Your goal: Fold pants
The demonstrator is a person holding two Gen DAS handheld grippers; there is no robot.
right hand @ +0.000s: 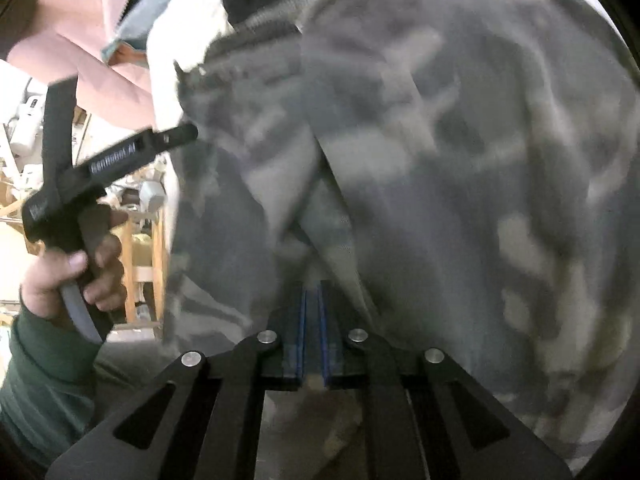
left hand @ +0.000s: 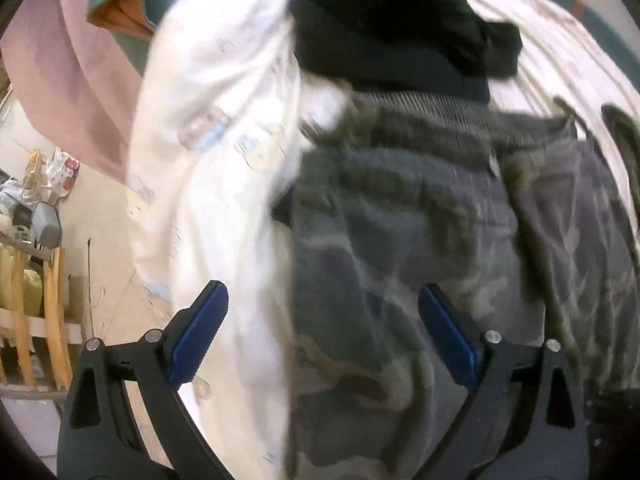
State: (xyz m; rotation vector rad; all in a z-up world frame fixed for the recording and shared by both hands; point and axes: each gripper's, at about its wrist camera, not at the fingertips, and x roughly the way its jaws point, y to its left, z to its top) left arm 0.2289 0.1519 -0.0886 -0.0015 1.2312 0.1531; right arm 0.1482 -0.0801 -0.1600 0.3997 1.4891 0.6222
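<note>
Pants (right hand: 460,168): soft camouflage fabric in grey-green blotches, ribbed waistband, lying crumpled; blurred in both views.
Right hand-held gripper (right hand: 314,328): blue-lined pads drawn together, pinching a fold of the pants.
Left hand-held gripper (left hand: 320,332): black fingers, blue ridged pads, spread wide apart above the pants, nothing between them.
White cloth (left hand: 208,128): printed, rumpled, left of the pants.
Black garment (left hand: 392,24): bunched, at the far side.
</note>
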